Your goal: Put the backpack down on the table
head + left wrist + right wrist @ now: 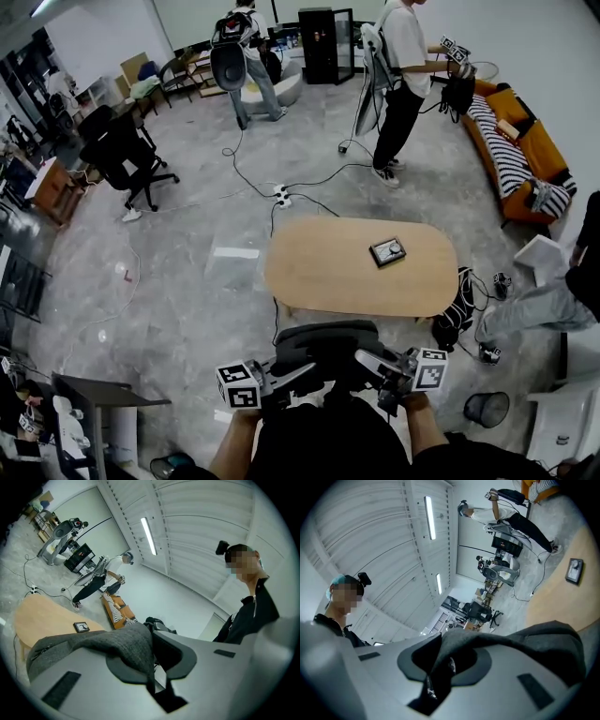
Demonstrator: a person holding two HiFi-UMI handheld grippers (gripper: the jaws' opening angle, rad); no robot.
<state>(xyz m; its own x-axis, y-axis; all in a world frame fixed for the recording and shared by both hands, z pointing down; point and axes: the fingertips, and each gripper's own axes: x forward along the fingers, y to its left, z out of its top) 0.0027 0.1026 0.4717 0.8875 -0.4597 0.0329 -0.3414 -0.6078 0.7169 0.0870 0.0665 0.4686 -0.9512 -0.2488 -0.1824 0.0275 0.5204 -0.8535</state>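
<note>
A dark grey backpack (pixel 323 342) hangs between my two grippers at the bottom of the head view, short of the near edge of the oval wooden table (pixel 319 277). My left gripper (pixel 298 371) is shut on a fold of the pack's grey fabric (pixel 108 641), and the left gripper (pixel 152 660) view shows the cloth pinched between the jaws. My right gripper (pixel 371 362) is shut on the other side of the backpack (pixel 525 639); in its own view the right gripper (pixel 440 665) has fabric bunched in the jaws. The table (pixel 37 616) (pixel 565 592) lies beyond.
A small black device (pixel 387 251) lies on the table. A black bag (pixel 457 309) leans at the table's right end, and a waste bin (pixel 487 409) stands at the lower right. Cables and a power strip (pixel 281 195) cross the floor. Two people stand at the far end near an orange sofa (pixel 520 150).
</note>
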